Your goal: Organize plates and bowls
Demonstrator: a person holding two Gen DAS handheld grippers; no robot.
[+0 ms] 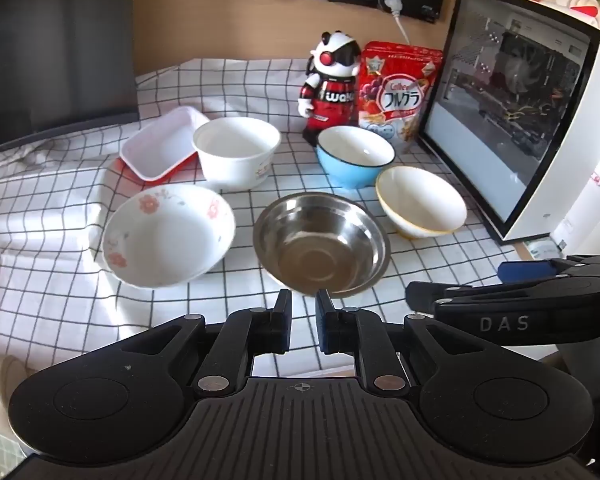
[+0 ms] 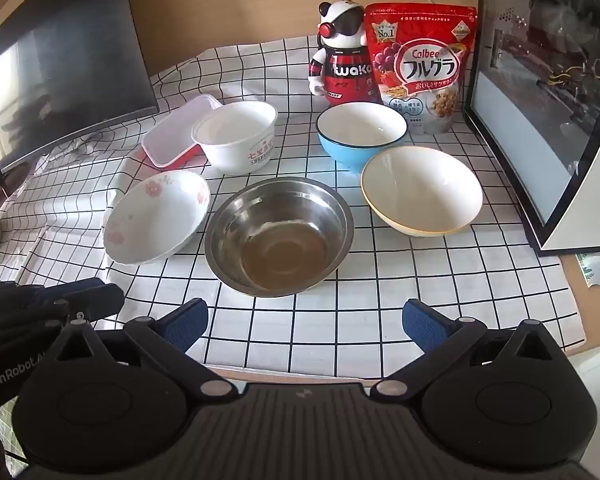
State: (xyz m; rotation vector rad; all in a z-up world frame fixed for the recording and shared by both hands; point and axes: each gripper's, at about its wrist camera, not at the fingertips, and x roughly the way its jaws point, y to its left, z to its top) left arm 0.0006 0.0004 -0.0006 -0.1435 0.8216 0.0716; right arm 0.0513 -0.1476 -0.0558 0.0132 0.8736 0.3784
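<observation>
Across the middle of both frames, six dishes are spread over a checked cloth [image 2: 340, 332], none stacked and none gripped. At the centre sits the steel bowl [image 2: 278, 236]; left of it the floral bowl [image 2: 156, 218] is seen leaning, its far rim raised. Right of centre the yellow-rimmed bowl [image 2: 422, 192] is also tipped toward the lens, and behind it stands the blue bowl [image 2: 360, 134]. Toward the upper left, the white tub [image 2: 236, 134] is set just in front of the red tray [image 2: 176, 136]; whether they touch cannot quite be told.

At the bottom of its own view the left gripper [image 1: 303, 320] is held nearly closed, only a narrow gap left between the pads, with nothing in it. The right gripper [image 2: 304, 320] is spread wide and empty, just short of the steel bowl.

Trouble could be expected from the slick steel rim, which may slip out of a thin pinch. A nudge to either tilted bowl might set it rocking or sliding on the wrinkled cloth. The cereal bag [image 2: 418, 68] and toy robot [image 2: 340, 56] behind could be knocked over by a long reach.
</observation>
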